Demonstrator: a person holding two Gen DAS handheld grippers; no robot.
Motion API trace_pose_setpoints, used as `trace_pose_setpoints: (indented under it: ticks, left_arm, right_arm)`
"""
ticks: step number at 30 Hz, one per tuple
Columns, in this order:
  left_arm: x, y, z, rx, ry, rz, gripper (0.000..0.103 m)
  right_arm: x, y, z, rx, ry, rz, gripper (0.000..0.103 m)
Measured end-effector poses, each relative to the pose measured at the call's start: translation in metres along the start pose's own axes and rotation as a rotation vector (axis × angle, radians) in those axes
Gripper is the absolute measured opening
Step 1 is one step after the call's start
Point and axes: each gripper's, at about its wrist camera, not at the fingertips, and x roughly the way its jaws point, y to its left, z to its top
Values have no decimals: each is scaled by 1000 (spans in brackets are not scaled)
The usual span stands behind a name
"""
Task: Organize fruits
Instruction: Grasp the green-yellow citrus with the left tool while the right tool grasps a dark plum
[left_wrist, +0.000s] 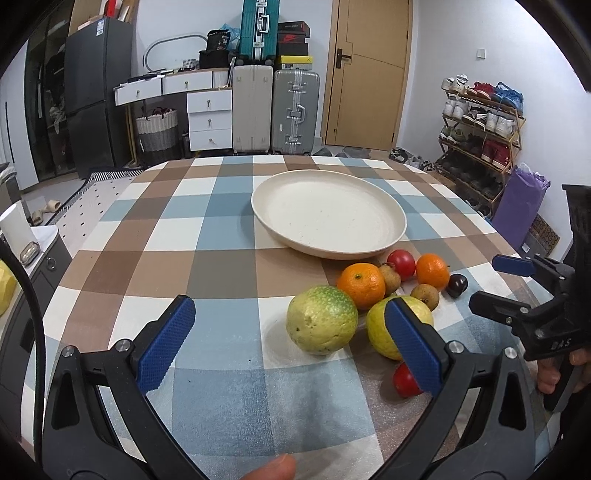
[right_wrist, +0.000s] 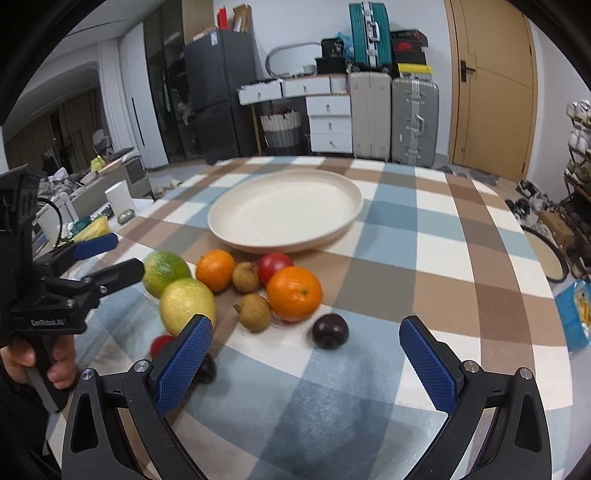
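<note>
A cream plate (left_wrist: 384, 242) (right_wrist: 229, 230) sits empty on the checked tablecloth. Below it lies a cluster of fruit: a green guava (left_wrist: 321, 319) (right_wrist: 166, 271), a yellow guava (left_wrist: 380, 332) (right_wrist: 186, 304), two oranges (left_wrist: 360, 284) (left_wrist: 432, 269) (right_wrist: 293, 293), red tomatoes (left_wrist: 402, 262) (left_wrist: 404, 380), small brown fruits (right_wrist: 255, 312) and a dark plum (right_wrist: 330, 330) (left_wrist: 457, 285). My left gripper (left_wrist: 291, 341) is open and empty, its fingers either side of the green guava. My right gripper (right_wrist: 306, 363) is open and empty, just short of the plum.
The round table's edge (left_wrist: 498, 229) curves off on the right. Suitcases (left_wrist: 275, 110), a drawer unit and a shoe rack (left_wrist: 480, 136) stand beyond the table. A low side unit with a white cup (left_wrist: 16, 229) stands to the left.
</note>
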Motion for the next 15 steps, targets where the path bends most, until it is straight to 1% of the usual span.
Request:
trace_pose_setpoints:
  ticks: [2,5,9,11,12,13,15]
  left_arm:
    - [3,1,0,0,15,1,102]
    - [9,3,0,-6,47,16,102]
    - [18,3,1,-8,83,4,102]
    - [21,2,1,-4,97,-1,102]
    - [23,2,1,-3,106,-3,99]
    - [25,2,1,-4,113,-5,97]
    - [28,2,1,-7,125,-21,90]
  right_arm:
    - [6,-6,0,9,32,-25,103]
    - [14,-14,2,18,61,-37,103]
    - [21,-22,3,27,104,-47,103]
    - [23,-24,2,29,113,-44,98]
    - [25,-24,2,27,122,-48,97]
    - [27,-24,2,25,131,-45,93]
    - [31,-24,1,22,149,-33,88]
